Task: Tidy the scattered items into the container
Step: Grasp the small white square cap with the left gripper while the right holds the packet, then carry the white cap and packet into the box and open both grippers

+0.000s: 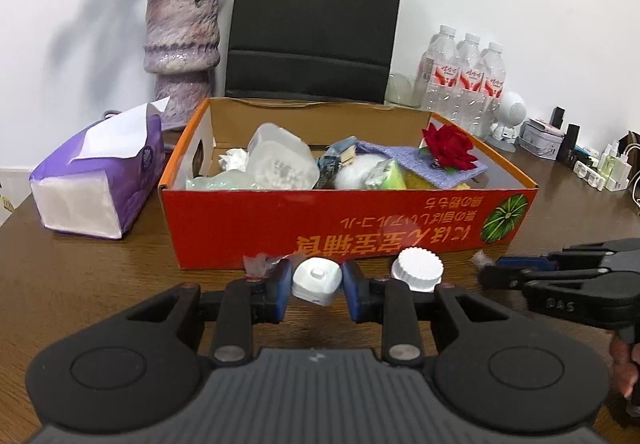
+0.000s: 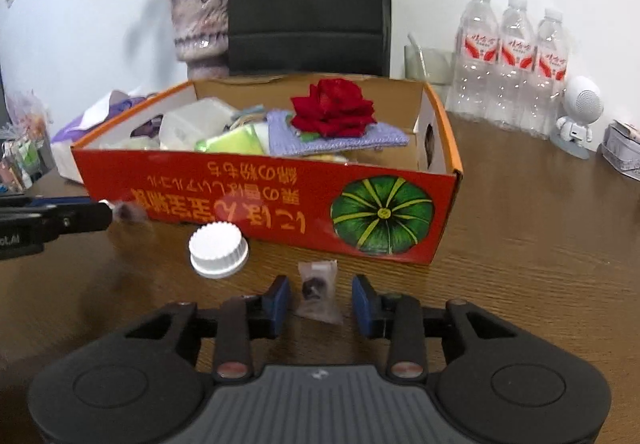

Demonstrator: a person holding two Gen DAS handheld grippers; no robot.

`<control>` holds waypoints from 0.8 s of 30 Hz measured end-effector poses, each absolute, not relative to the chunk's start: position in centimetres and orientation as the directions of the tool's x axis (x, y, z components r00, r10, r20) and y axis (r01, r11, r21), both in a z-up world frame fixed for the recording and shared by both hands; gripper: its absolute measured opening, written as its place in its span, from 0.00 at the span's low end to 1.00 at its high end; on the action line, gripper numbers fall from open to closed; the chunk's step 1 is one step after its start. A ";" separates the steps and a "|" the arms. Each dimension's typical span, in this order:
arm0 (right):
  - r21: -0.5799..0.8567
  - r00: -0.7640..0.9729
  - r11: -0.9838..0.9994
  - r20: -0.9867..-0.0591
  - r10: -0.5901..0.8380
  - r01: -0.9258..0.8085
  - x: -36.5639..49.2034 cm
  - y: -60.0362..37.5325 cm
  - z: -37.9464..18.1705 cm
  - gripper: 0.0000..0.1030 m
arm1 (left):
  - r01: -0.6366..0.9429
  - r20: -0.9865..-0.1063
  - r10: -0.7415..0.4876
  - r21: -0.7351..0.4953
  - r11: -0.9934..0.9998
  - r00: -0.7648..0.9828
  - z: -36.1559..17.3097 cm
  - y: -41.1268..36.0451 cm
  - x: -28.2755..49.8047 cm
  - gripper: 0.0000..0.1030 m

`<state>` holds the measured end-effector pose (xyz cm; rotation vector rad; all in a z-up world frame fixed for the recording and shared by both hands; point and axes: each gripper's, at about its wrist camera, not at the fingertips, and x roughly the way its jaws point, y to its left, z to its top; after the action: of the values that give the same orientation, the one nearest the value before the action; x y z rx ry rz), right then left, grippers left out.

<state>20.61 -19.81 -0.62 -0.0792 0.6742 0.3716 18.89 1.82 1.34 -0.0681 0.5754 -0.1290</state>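
On the wooden table point(image 1: 100, 284) a purple tissue pack point(image 1: 96, 180) lies at the far left, its long axis running away from the camera toward the purple vase point(image 1: 182, 48); next comes the red cardboard box point(image 1: 348, 220), its long side running left to right, its printed text upside down, already holding a red rose point(image 1: 450, 148) on a lilac knitted cloth point(image 1: 420, 160) among other clutter; a black paper bag point(image 1: 316, 16) stands behind it and water bottles point(image 1: 464, 80) to its right; just before the box, the left gripper point(image 1: 317, 284) has its blue pads closed against the sides of a small white cap-like piece point(image 1: 317, 281), whose nub faces up; just right of it a ribbed white lid point(image 1: 418, 268) sits flat, top up; furthest right, the right gripper point(image 2: 320, 298) stands open with a wide gap, gripping nothing; a small clear packet point(image 2: 318, 290) with a dark item inside lies on the table between its fingers, long axis pointing away toward the box, neither pad clearly touching it
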 end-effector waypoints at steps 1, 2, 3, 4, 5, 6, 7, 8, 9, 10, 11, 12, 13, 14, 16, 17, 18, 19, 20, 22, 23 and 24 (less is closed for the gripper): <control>0.055 0.713 0.927 -0.623 0.322 -0.371 20.4 -19.8 -0.5 0.12 | 0.101 -0.538 -0.141 -0.103 0.990 0.831 1.3 1.9 18.8 0.27; 0.048 0.714 0.924 -0.621 0.324 -0.378 20.1 -19.7 -0.3 0.11 | 0.101 -0.535 -0.142 -0.106 0.989 0.833 1.4 2.0 18.7 0.27; 0.039 0.719 0.922 -0.614 0.326 -0.385 19.8 -19.6 -0.1 0.11 | 0.102 -0.529 -0.144 -0.108 0.989 0.836 1.6 2.0 18.6 0.27; 0.040 0.728 0.920 -0.599 0.334 -0.389 19.4 -19.6 0.4 0.11 | 0.104 -0.519 -0.146 -0.110 0.988 0.842 1.9 1.9 18.4 0.27; 0.048 0.737 0.918 -0.581 0.345 -0.393 19.0 -19.7 1.0 0.11 | 0.106 -0.508 -0.149 -0.112 0.988 0.849 2.3 2.0 18.2 0.27; 0.053 0.748 0.916 -0.559 0.357 -0.398 18.6 -19.8 1.8 0.11 | 0.109 -0.493 -0.153 -0.117 0.987 0.856 2.9 2.0 17.9 0.27; 0.055 0.761 0.914 -0.534 0.368 -0.403 18.2 -19.8 2.7 0.11 | 0.114 -0.477 -0.158 -0.120 0.986 0.865 3.5 2.0 17.8 0.27; 0.059 0.775 0.911 -0.504 0.381 -0.409 17.8 -19.9 3.8 0.11 | 0.120 -0.459 -0.163 -0.122 0.985 0.873 4.1 2.0 17.7 0.27; 0.064 0.786 0.907 -0.476 0.394 -0.416 17.5 -20.0 4.8 0.11 | 0.126 -0.441 -0.167 -0.120 0.985 0.882 4.9 2.0 17.7 0.27; 0.071 0.796 0.904 -0.450 0.406 -0.421 17.3 -20.1 5.8 0.11 | 0.131 -0.422 -0.169 -0.117 0.984 0.891 5.6 1.9 17.8 0.27; 0.079 0.803 0.901 -0.425 0.417 -0.426 17.3 -20.1 6.7 0.11 | 0.135 -0.404 -0.170 -0.115 0.984 0.899 6.4 1.9 18.1 0.27; 0.084 0.809 0.898 -0.406 0.426 -0.431 17.5 -20.0 7.6 0.11 | 0.136 -0.384 -0.170 -0.115 0.984 0.907 7.2 1.8 18.5 0.27; 0.086 0.815 0.897 -0.387 0.430 -0.433 17.7 -19.8 8.3 0.11 | 0.136 -0.364 -0.170 -0.116 0.984 0.916 7.9 1.6 18.9 0.27; 0.090 0.826 0.899 -0.366 0.429 -0.428 18.1 -19.6 9.1 0.11 | 0.134 -0.346 -0.168 -0.119 0.984 0.923 8.5 1.5 19.4 0.27; 0.115 0.840 0.903 -0.333 0.428 -0.415 19.3 -19.1 10.0 0.11 | 0.126 -0.319 -0.164 -0.135 0.983 0.933 9.5 1.4 20.9 0.27; 0.137 0.842 0.901 -0.323 0.433 -0.411 20.1 -18.9 10.3 0.11 | 0.119 -0.311 -0.160 -0.147 0.982 0.937 9.7 1.4 21.7 0.27; 0.155 0.843 0.900 -0.317 0.436 -0.407 21.1 -18.5 10.5 0.11 | 0.110 -0.307 -0.155 -0.157 0.981 0.939 9.8 1.4 22.4 0.27; 0.166 0.844 0.900 -0.315 0.435 -0.402 22.0 -18.2 10.6 0.11 | 0.102 -0.306 -0.149 -0.165 0.981 0.940 9.7 1.4 23.2 0.27; 0.172 0.844 0.901 -0.318 0.432 -0.397 22.9 -17.8 10.5 0.11 | 0.095 -0.310 -0.145 -0.169 0.981 0.939 9.5 1.3 24.1 0.27; 0.180 0.838 0.904 -0.338 0.427 -0.388 24.8 -17.0 10.1 0.11 | 0.090 -0.335 -0.144 -0.173 0.981 0.931 8.9 1.5 25.6 0.27; 0.180 0.833 0.904 -0.353 0.426 -0.387 25.8 -16.6 9.7 0.11 | 0.090 -0.349 -0.145 -0.169 0.981 0.926 8.5 1.6 26.2 0.27; 0.178 0.827 0.905 -0.369 0.425 -0.386 26.6 -16.4 9.2 0.11 | 0.089 -0.363 -0.145 -0.164 0.982 0.920 8.1 1.7 26.8 0.27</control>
<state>26.57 -16.35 9.20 0.0971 0.4140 0.4309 26.84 1.67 8.09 -0.1457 0.3836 -0.1207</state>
